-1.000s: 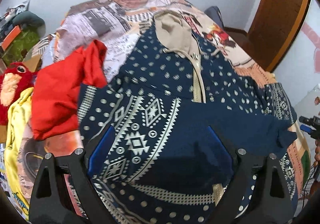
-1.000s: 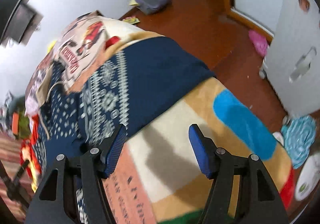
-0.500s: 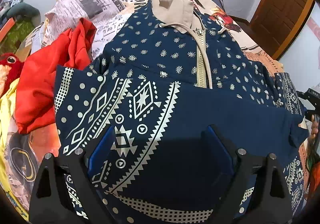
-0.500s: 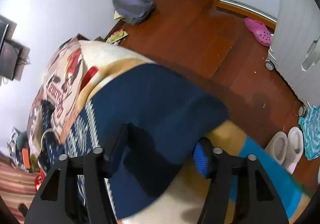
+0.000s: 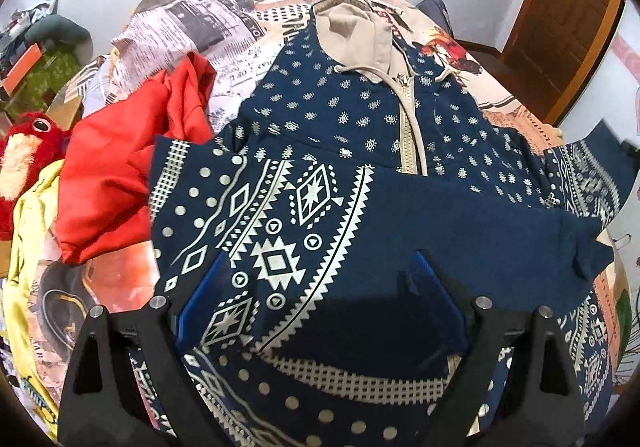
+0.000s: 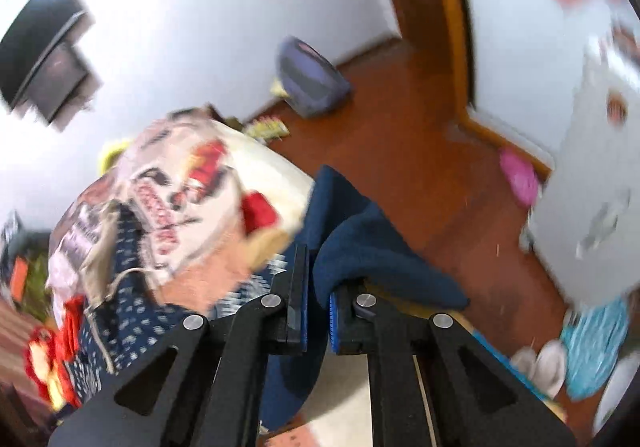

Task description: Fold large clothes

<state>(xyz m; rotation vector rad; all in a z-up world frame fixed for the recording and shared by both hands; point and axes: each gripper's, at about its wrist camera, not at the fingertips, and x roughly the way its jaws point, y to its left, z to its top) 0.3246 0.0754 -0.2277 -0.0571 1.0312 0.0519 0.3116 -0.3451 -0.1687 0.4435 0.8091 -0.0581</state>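
One navy patterned hoodie (image 5: 360, 135), one red garment (image 5: 120, 167), one yellow garment (image 5: 24, 247), one red plush toy (image 5: 28, 151), two grippers (image 5: 320, 303) (image 6: 318, 311), one pink slipper (image 6: 520, 177)

I see the navy hoodie (image 5: 360, 119) as soft matt cloth with a beige fabric hood and flat pale print. My grippers' fingers (image 6: 298, 287) look like matt black plastic with ribbed blue pads and shiny metal pins. The floor (image 6: 400, 151) reads as polished wood.
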